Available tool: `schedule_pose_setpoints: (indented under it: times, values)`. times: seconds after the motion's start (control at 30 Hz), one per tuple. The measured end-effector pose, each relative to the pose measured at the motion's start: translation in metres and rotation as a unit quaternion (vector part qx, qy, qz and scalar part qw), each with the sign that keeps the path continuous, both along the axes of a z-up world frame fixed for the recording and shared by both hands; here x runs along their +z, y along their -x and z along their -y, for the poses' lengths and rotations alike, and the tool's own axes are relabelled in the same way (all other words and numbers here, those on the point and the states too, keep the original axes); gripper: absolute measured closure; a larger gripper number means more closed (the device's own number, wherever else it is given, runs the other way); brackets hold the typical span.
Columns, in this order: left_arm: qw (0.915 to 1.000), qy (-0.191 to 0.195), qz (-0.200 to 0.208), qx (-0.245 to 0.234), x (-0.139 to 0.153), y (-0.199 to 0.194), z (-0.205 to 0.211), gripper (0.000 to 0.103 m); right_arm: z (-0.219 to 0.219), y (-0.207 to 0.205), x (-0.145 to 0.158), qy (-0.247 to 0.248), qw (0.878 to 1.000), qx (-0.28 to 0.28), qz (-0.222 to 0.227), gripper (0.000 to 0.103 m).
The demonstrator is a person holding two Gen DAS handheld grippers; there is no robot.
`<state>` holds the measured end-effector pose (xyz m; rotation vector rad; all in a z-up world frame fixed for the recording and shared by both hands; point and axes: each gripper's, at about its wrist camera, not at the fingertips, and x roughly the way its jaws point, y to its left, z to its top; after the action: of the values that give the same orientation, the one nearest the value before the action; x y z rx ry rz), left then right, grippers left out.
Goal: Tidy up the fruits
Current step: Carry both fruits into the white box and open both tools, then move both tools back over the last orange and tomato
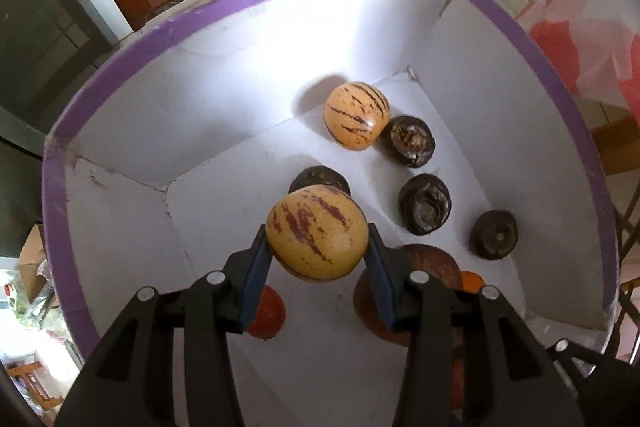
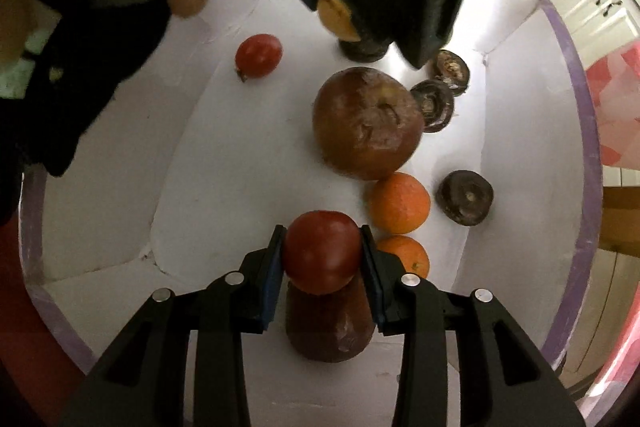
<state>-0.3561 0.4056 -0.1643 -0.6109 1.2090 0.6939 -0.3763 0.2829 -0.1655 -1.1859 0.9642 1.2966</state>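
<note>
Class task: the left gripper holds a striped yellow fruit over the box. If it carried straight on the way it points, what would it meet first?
Probably the dark round fruit just beyond the held striped fruit in the left gripper; depth is unclear, so it might meet the box floor first.

The white box (image 1: 120, 131) with a purple rim holds the fruit.

- Striped pepino melon (image 1: 317, 233): yellow with purple streaks, clamped between the left gripper (image 1: 317, 247) fingers, raised above the box floor.
- Second pepino melon (image 1: 356, 115): resting on the floor near the far wall.
- Four dark, wrinkled round fruits: one (image 1: 413, 141) touching the second melon, one (image 1: 425, 203) just beside it, one (image 1: 493, 235) near the right wall, one (image 1: 316, 177) partly hidden behind the held melon.
- Red tomato (image 2: 322, 257): clamped in the right gripper (image 2: 322, 263).
- Small red fruit (image 2: 258, 56): lying apart toward the left wall.
- Large brown shrivelled fruit (image 2: 366, 123): mid-floor, touching an orange (image 2: 399, 202); a second orange (image 2: 406, 255) lies beside it.
</note>
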Motion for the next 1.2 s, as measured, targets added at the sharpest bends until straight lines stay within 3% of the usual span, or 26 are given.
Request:
schedule_pose_setpoints:
  times: [0.13, 0.17, 0.2, 0.27, 0.4, 0.47, 0.57, 0.7, 0.77, 0.9, 1.03, 1.1, 1.2]
  values:
    - [0.9999, 0.002, -0.012, -0.001, -0.004, -0.002, 0.001, 0.056, 0.008, -0.009, 0.013, -0.024, 0.999, -0.024, -0.013, 0.041]
    - [0.9999, 0.004, -0.014, 0.001, -0.005, -0.001, 0.000, 0.050, 0.010, -0.012, 0.017, -0.033, 0.999, -0.030, -0.016, 0.040]
    - [0.9999, 0.004, -0.009, 0.008, -0.003, 0.000, -0.001, 0.038, 0.013, -0.014, 0.021, -0.041, 0.998, -0.036, -0.016, 0.038]
    - [0.9999, -0.001, 0.004, 0.017, 0.001, -0.003, -0.003, 0.027, 0.019, -0.015, 0.033, -0.066, 0.997, -0.044, -0.010, 0.035]
    - [0.9985, -0.006, 0.043, 0.033, 0.019, -0.001, -0.007, 0.024, 0.036, -0.011, 0.071, -0.136, 0.990, -0.034, 0.028, 0.030]
    - [0.9963, -0.016, 0.073, 0.044, 0.035, 0.000, -0.009, 0.023, 0.048, -0.006, 0.102, -0.189, 0.981, -0.024, 0.049, 0.026]
    - [0.9869, -0.088, 0.119, 0.065, 0.075, 0.000, -0.004, 0.021, 0.061, -0.009, 0.151, -0.271, 0.960, -0.030, 0.070, 0.020]
    - [0.9571, -0.195, 0.194, 0.091, 0.138, -0.004, 0.016, 0.003, 0.094, -0.022, 0.206, -0.363, 0.924, -0.061, 0.106, 0.016]
    - [0.9440, -0.216, 0.234, 0.087, 0.164, -0.011, 0.031, 0.002, 0.116, -0.036, 0.229, -0.398, 0.905, -0.088, 0.124, 0.016]
    - [0.9240, -0.240, 0.297, 0.006, 0.215, -0.051, 0.080, 0.002, 0.170, -0.071, 0.273, -0.452, 0.862, -0.143, 0.180, 0.016]
    - [0.8986, -0.260, 0.340, -0.096, 0.254, -0.112, 0.140, 0.002, 0.220, -0.128, 0.292, -0.481, 0.825, -0.222, 0.198, 0.016]
    - [0.8909, -0.243, 0.356, -0.143, 0.267, -0.154, 0.173, 0.002, 0.245, -0.159, 0.298, -0.488, 0.807, -0.261, 0.204, 0.016]
    - [0.8872, -0.206, 0.363, -0.196, 0.271, -0.224, 0.217, 0.002, 0.276, -0.205, 0.301, -0.486, 0.786, -0.310, 0.223, 0.016]
